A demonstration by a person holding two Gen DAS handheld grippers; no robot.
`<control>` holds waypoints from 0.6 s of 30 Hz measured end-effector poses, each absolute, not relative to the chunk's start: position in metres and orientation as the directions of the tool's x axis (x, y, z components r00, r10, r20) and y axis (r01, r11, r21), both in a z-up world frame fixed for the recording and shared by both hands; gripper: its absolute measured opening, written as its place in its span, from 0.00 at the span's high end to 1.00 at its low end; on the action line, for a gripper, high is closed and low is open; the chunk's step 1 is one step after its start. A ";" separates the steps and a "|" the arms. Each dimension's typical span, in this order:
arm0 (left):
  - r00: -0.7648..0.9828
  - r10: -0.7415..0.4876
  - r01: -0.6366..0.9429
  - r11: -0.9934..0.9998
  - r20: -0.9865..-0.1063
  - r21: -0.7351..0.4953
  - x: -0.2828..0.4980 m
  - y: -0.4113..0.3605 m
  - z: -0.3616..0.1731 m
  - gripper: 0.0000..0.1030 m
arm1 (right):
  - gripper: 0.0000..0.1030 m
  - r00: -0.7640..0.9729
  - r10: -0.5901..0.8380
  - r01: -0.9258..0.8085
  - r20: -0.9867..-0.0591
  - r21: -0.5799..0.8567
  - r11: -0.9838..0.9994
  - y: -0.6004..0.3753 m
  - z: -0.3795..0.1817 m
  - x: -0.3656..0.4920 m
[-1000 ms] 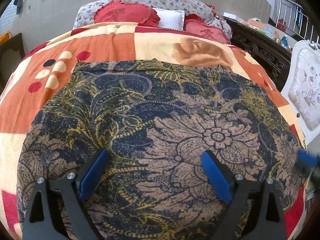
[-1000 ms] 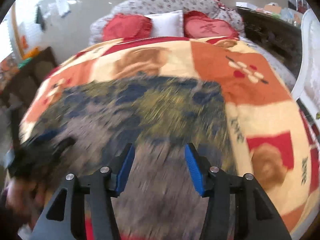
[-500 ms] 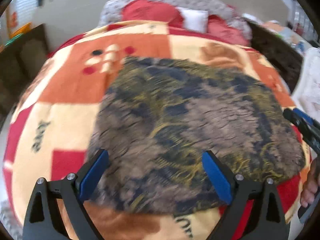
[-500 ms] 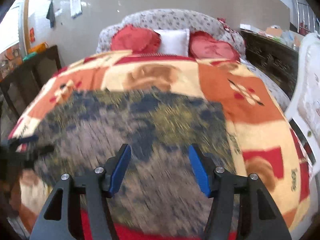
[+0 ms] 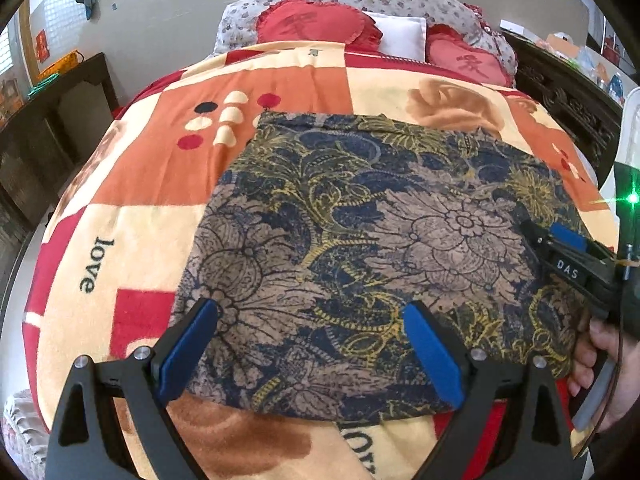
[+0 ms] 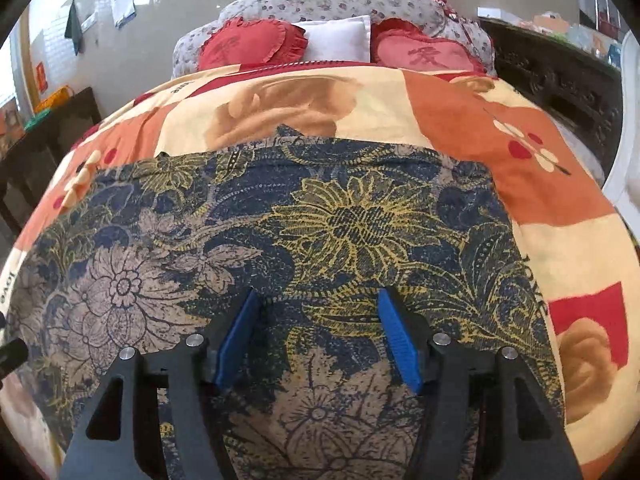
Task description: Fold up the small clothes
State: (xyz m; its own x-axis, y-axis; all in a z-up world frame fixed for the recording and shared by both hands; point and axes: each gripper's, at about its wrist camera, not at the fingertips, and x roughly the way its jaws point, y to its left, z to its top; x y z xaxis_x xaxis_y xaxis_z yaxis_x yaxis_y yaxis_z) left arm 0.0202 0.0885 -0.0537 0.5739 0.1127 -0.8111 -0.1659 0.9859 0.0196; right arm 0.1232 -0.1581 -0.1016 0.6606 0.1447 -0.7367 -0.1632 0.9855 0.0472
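A dark blue, tan and yellow floral garment lies spread flat on the bed, and it also fills the right wrist view. My left gripper is open wide above the garment's near left corner, with nothing between its blue pads. My right gripper is open low over the garment's near right part, with cloth beneath the pads but not pinched. The left wrist view shows the right gripper's fingers over the garment's right edge, held by a hand.
The garment rests on an orange, cream and red patchwork blanket. Red heart cushions and a white pillow sit at the head. Dark wooden furniture stands left, a carved dark cabinet and white chair right.
My left gripper has drawn back and to the left, so the garment's near edge and left side now show. My right gripper has come closer to the cloth with slightly wider jaws.
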 end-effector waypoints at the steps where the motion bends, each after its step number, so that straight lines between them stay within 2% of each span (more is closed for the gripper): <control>1: 0.573 0.109 -0.165 0.986 -0.812 0.017 0.020 0.088 -0.054 0.06 | 0.33 0.662 0.137 -0.162 -0.737 0.037 0.986 -0.156 -0.102 0.123; 12: 0.570 0.086 -0.160 0.987 -0.817 -0.008 0.016 0.092 -0.053 0.06 | 0.32 0.660 0.140 -0.161 -0.738 0.043 0.986 -0.156 -0.101 0.123; 15: 0.595 -0.030 -0.121 0.985 -0.803 -0.126 0.003 0.104 -0.047 0.06 | 0.32 0.661 0.137 -0.160 -0.738 0.040 0.986 -0.156 -0.101 0.123; 18: 0.638 -0.167 -0.059 0.963 -0.752 -0.264 -0.023 0.126 -0.043 0.06 | 0.32 0.664 0.132 -0.158 -0.736 0.034 0.987 -0.155 -0.100 0.122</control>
State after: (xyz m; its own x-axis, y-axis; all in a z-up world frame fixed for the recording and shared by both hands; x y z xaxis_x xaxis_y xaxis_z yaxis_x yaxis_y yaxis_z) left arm -0.0228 0.1259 -0.0430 0.6377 -0.1668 -0.7520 -0.0592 0.9628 -0.2637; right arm 0.1224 -0.1555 -0.1005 0.6636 0.1315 -0.7364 -0.1584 0.9868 0.0336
